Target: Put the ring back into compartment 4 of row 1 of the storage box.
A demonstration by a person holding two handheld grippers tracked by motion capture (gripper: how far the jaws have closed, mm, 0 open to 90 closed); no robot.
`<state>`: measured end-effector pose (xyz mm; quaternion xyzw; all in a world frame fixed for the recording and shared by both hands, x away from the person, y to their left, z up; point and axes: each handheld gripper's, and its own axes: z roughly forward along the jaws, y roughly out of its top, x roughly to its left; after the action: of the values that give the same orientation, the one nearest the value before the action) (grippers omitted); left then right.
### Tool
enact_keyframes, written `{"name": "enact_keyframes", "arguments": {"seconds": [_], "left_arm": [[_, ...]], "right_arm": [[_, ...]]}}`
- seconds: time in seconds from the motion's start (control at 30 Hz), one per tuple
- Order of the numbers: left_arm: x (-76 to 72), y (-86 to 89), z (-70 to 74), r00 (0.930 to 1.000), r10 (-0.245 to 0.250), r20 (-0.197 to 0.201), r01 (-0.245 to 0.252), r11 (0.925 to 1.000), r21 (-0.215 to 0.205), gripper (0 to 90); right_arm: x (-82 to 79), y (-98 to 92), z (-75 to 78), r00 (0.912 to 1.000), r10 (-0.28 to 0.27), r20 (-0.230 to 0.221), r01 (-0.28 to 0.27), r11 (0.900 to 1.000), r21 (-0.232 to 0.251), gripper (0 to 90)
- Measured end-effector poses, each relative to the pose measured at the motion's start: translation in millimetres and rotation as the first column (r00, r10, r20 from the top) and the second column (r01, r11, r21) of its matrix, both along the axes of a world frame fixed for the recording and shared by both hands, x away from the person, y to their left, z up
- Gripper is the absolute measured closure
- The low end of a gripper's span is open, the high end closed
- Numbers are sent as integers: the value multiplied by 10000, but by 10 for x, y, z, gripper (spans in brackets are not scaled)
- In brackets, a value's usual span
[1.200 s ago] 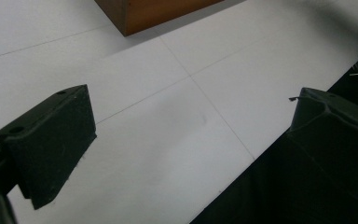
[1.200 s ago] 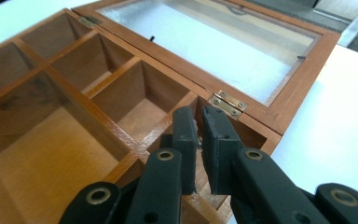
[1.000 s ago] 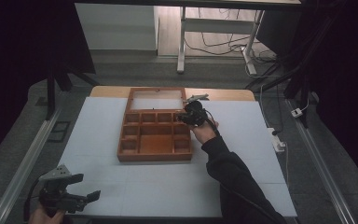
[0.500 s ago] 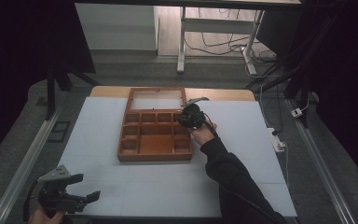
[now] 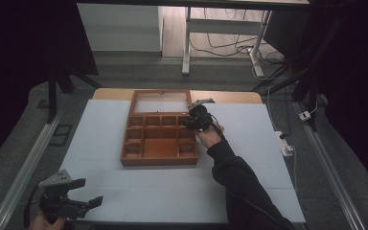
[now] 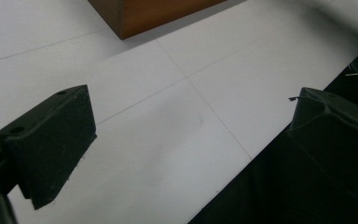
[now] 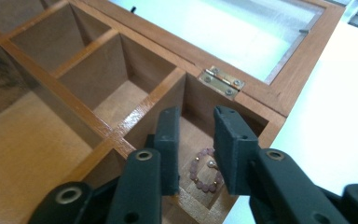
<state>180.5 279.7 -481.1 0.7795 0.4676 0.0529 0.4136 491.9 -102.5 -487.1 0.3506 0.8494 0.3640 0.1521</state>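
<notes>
High view: the wooden box (image 5: 159,139) lies on the white table (image 5: 100,191) toward the far edge, its glass lid (image 5: 161,102) folded flat behind it so every compartment is open from above. The right gripper (image 5: 190,120) dips over the box's far right corner compartment, the person's dark sleeve (image 5: 242,187) reaching in from the near right; that angle lets the jaws come down inside the compartment walls. The left gripper (image 5: 92,203) waits at the near left corner of the table, well apart from the box, probably parked to keep out of the way

Left gripper view: its jaws stand wide apart with nothing between them, only bare table under them and a corner of the box (image 6: 163,14) far off at the top

Right gripper view: a pink bead bracelet (image 7: 205,175) lies on the floor of the corner compartment, just by the brass hinge (image 7: 222,82). The right gripper (image 7: 198,154) has just been opening; its jaws stand parted a little, one on each side of the bracelet, pads not pressing it. That reads as a release, the bracelet dropped in its own small cell so it stays sorted
</notes>
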Motion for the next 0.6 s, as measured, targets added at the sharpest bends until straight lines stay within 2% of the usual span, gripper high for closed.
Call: {"name": "enact_keyframes", "arguments": {"seconds": [0.6], "left_arm": [[-12,22,3,10000,-24,45,25,9997,-245,2]], "right_arm": [[-114,-40,232,9991,79,-415,-56,9985,544,402]]}}
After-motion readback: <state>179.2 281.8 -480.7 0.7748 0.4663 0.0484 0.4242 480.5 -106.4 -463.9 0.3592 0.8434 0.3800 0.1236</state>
